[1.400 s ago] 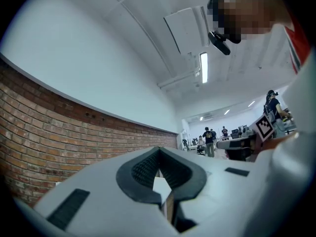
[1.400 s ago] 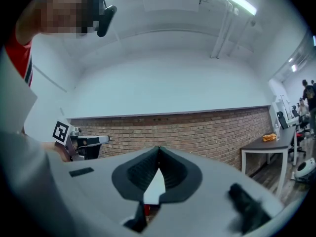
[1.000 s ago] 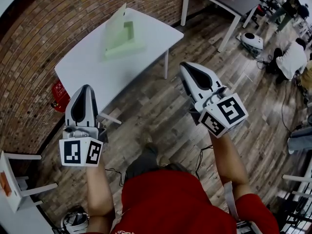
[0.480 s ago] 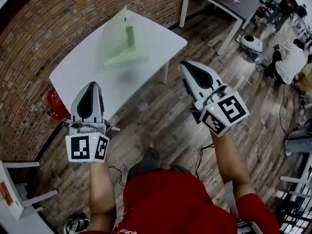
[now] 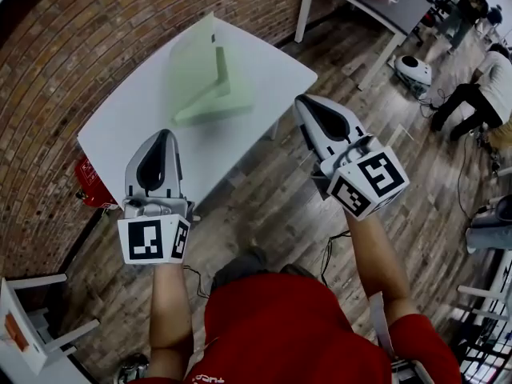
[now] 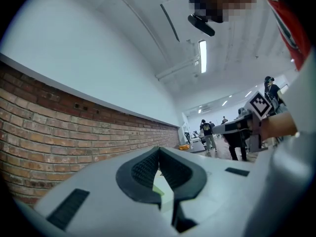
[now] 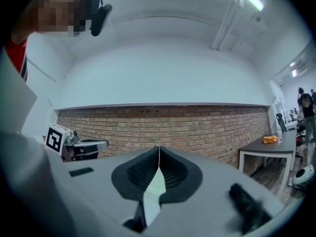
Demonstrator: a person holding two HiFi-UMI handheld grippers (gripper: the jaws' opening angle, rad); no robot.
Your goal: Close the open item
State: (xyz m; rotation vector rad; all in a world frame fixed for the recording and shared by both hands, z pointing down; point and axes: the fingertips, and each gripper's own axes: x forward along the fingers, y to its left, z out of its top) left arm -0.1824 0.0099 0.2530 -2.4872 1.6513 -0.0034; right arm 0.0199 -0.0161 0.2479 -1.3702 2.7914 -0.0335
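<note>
Box pale green, flap raised | table white, rounded corners

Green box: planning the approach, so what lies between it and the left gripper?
Head view: only bare white table between left gripper and green box.

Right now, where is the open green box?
In the head view the open green box sits upper left on the white table by the brick wall, just beyond the left gripper.
</note>
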